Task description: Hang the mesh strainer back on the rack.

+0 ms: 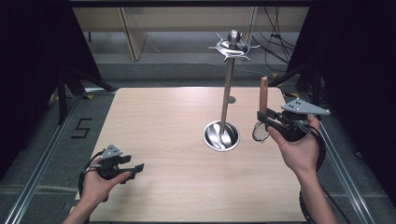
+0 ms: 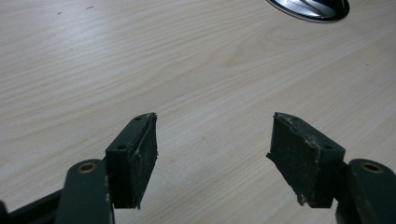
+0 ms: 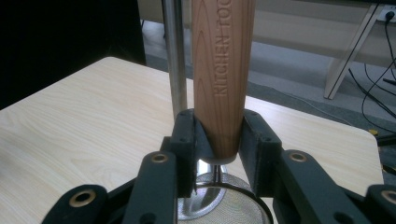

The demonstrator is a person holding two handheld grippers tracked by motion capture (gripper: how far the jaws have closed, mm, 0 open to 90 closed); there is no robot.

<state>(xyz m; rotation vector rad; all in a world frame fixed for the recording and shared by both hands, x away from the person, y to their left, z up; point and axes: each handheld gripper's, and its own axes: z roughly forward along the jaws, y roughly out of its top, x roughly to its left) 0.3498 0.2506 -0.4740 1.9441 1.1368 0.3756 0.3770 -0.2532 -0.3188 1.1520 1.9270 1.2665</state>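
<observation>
Both jaws of right tongs (image 3: 219, 154) clamp wooden handle (image 3: 223, 70) — upright.

From above my side of the table (image 1: 177, 140), the high view looks forward and down, taking in the whole wooden top and the floor beyond. The camera on my left gripper (image 2: 212, 154) sits low and close over the wood, facing along its jaws toward the steel stand base (image 2: 310, 9), which the high view shares (image 1: 221, 136). My right gripper (image 3: 219, 154) camera looks across the table's far corner, very near the wooden handle (image 3: 223, 70).
</observation>
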